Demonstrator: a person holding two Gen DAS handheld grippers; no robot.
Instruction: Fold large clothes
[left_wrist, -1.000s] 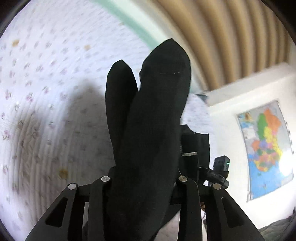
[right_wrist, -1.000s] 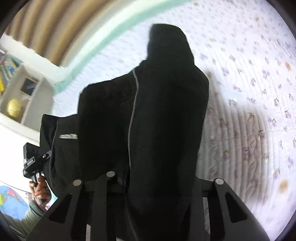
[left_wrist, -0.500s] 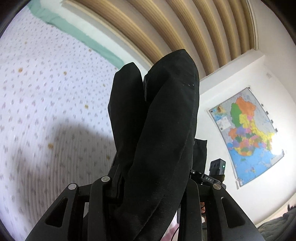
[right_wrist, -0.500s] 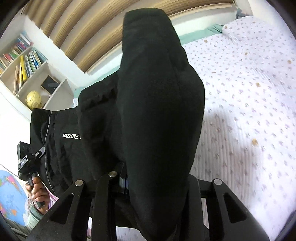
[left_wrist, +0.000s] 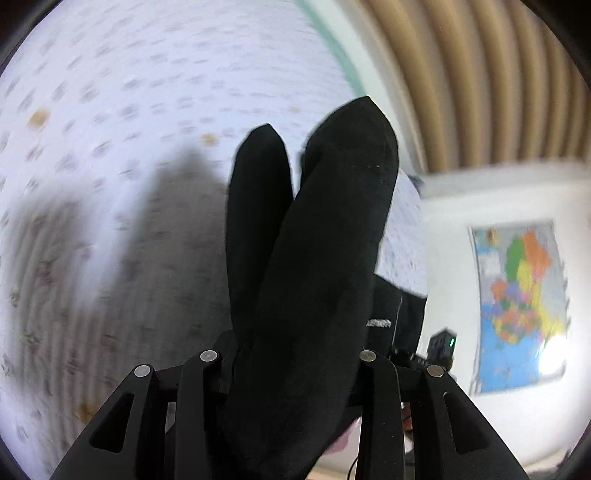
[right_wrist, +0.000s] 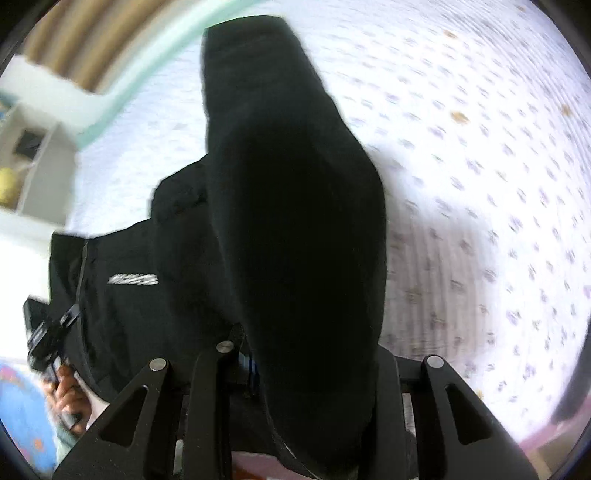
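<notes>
- Left wrist view: the left hand-held gripper (left_wrist: 295, 354) pinches a thick bunch of the black garment (left_wrist: 314, 258), which stands up in two dark lobes that hide the fingers; its jaws have just been opening a little, with the cloth between them.
- Right wrist view: the right hand-held gripper (right_wrist: 299, 354) likewise grips a bundle of the same black garment (right_wrist: 295, 206), which drapes leftward toward the person's hand (right_wrist: 68, 395) holding the other tool; these jaws too have just eased open slightly around the fabric.
- Progress, as I judge it: the garment is held in the air above the bed (left_wrist: 110, 129), not yet laid flat, so every fold seems left to do.
- Room: the flowered bedspread (right_wrist: 480, 147) lies bare and wide under both views.
- Edges: the green bed border (right_wrist: 129, 92), a shelf (right_wrist: 33, 173) and the wall with a map (left_wrist: 517, 302) bound the space.
</notes>
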